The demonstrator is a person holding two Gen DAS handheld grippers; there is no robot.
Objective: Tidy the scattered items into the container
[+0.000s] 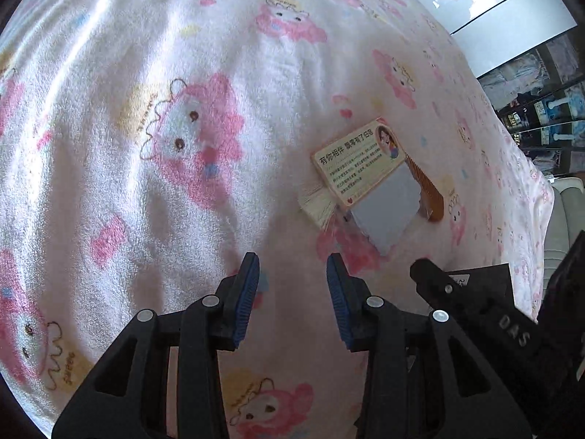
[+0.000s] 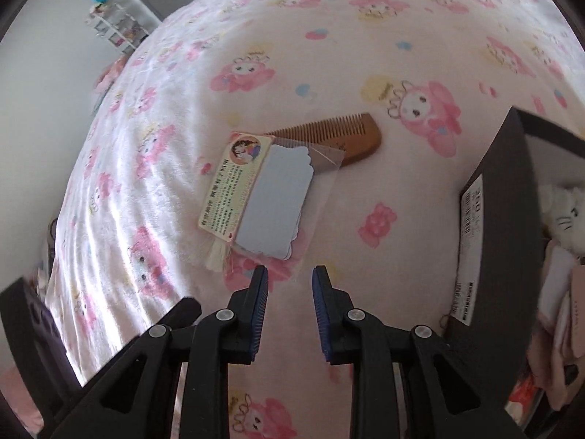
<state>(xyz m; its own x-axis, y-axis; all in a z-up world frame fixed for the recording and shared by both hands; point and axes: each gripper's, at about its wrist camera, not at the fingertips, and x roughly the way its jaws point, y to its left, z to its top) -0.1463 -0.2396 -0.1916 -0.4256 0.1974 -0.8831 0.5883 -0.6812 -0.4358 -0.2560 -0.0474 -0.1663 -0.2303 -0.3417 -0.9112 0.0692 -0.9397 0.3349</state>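
A clear packet (image 2: pixel 270 197) lies on the pink cartoon blanket (image 2: pixel 365 55), holding a printed yellow card, a pale blue card and a cream tassel. Its far end overlaps a wooden comb (image 2: pixel 340 135). My right gripper (image 2: pixel 290 272) hovers open just short of the packet's near edge, with nothing between its blue pads. The packet (image 1: pixel 369 183) and comb (image 1: pixel 431 197) also show in the left wrist view, ahead and right of my open, empty left gripper (image 1: pixel 292 261). A black container (image 2: pixel 504 219) with a barcode label stands at the right.
A white plush toy (image 2: pixel 563 216) and pinkish items lie inside the container. The right hand's black tool (image 1: pixel 475 303) shows at the lower right of the left wrist view. Beyond the bed are a white rack (image 2: pixel 117 29) and dark shelves (image 1: pixel 541 109).
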